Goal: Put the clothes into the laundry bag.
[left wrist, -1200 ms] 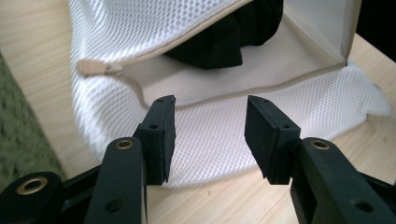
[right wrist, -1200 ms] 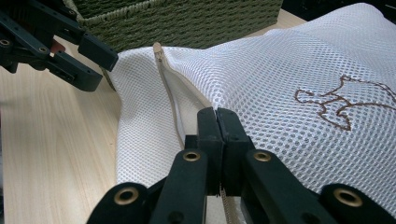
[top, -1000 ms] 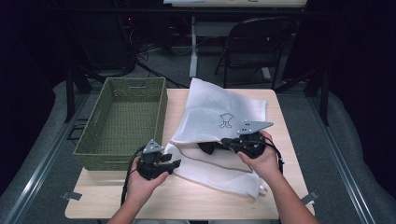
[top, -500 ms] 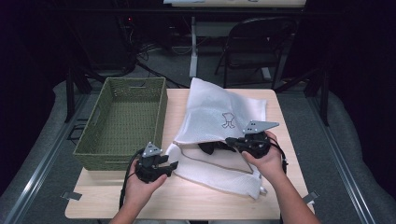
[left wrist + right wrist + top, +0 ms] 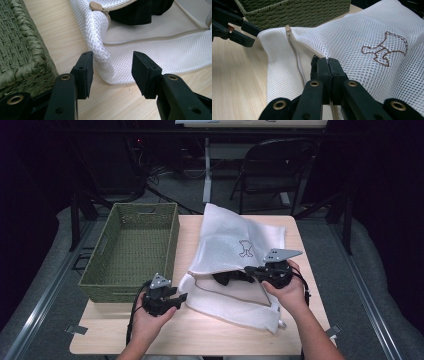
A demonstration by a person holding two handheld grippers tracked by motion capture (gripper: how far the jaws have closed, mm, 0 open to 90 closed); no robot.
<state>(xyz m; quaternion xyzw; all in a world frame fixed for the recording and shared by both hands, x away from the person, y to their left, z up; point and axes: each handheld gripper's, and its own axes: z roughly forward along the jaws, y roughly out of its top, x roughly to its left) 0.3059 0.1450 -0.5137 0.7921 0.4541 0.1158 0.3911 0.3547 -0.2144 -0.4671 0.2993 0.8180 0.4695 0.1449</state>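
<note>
From above, the mesh bag (image 5: 235, 265) lay on the table (image 5: 300, 240) beside the basket (image 5: 132, 250). Left gripper (image 5: 112, 67) gaped around the bag's corner, pads not pressing. Right gripper (image 5: 328, 65) stood clamped shut at the bag's opening.

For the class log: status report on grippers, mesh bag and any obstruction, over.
Left gripper open at bag corner. Right gripper shut on the bag's open edge. Dark item inside. Basket alongside, nothing blocking.

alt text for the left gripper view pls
The left claw stands open around the folded corner of a white mesh laundry bag on a wooden table. A green woven basket sits left; dark fabric shows in the unzipped opening.
</note>
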